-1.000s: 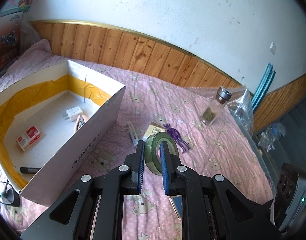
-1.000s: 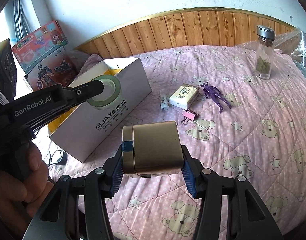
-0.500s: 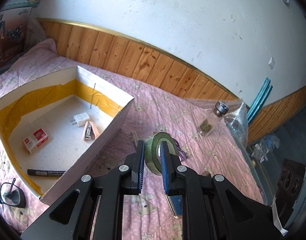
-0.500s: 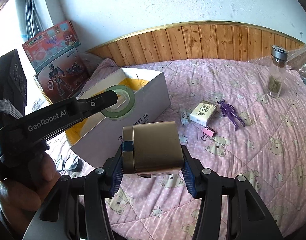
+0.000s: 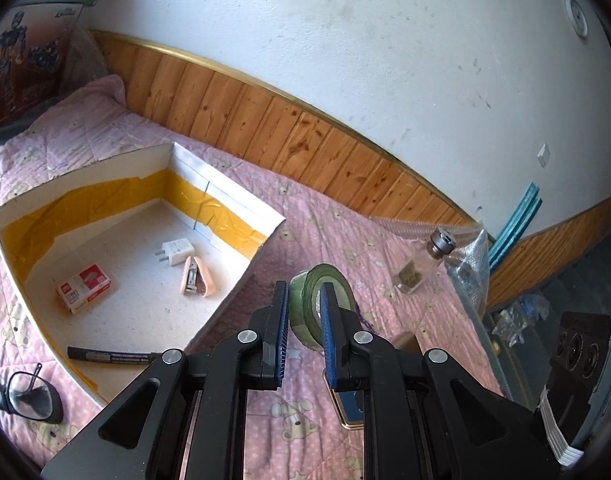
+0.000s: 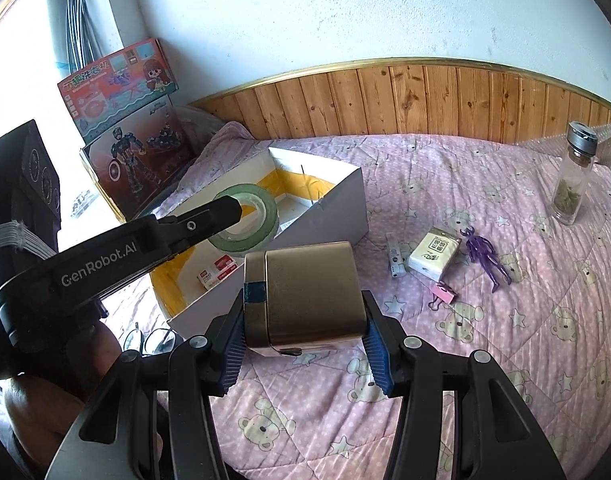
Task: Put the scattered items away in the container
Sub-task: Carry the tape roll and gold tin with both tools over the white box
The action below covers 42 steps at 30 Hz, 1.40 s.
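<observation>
- Right now my left claw (image 5: 303,320) is clenched on the tape (image 5: 319,304), its blue pads pinching the roll's wall, one pad outside and one in the hole.
- In the right wrist view that tape (image 6: 245,218) hangs in the air over the box (image 6: 337,208), above its near long wall.
- My right claw (image 6: 305,344) grasps the gold case (image 6: 309,292) by its two sides, pads pressed flat, with the case clear of the bed (image 6: 505,360).
- The case sits just right of the box's near corner in that view, apart from the left claw's finger.
- Just past the tape, in the left wrist view, the box (image 5: 241,204) lies open to the left, its inner walls lined with yellow tape.
- Inside it I see a stapler (image 5: 195,276), a white plug (image 5: 177,251), a red staple pack (image 5: 85,288) and a black marker (image 5: 109,356).
- Glasses (image 5: 21,394) lie on the bed outside the box's near corner.
- Farther right, loose on the bed: a white packet (image 6: 435,254), a small white item (image 6: 395,260) beside it, a purple figure (image 6: 487,258) and a pink clip (image 6: 443,292).
- A glass bottle (image 6: 571,174) stands upright at the far right, well apart from both claws.
</observation>
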Each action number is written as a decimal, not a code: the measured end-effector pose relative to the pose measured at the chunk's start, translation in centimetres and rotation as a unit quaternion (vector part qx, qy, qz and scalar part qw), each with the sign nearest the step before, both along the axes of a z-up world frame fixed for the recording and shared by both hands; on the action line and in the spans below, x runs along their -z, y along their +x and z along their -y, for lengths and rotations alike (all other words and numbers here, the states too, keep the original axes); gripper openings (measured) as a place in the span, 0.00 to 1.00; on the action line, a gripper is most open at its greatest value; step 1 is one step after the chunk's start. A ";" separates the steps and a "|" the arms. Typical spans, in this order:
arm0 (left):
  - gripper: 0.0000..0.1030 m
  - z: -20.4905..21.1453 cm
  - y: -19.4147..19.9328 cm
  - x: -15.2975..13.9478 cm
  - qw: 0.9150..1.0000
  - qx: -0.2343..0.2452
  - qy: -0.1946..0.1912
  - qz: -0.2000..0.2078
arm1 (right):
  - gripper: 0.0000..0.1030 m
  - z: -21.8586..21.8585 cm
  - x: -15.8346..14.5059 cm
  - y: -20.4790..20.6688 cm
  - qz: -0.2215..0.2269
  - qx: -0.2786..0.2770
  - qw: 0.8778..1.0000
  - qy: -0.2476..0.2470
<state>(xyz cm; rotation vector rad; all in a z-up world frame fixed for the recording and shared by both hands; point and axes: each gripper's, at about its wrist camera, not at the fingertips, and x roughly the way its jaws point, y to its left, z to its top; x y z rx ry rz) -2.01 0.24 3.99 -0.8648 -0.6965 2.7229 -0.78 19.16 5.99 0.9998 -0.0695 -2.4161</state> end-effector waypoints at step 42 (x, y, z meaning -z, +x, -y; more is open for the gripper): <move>0.15 10.8 -1.2 0.4 0.994 -0.075 0.079 0.005 | 0.51 8.2 -2.4 -3.9 -0.015 -0.060 0.998 0.022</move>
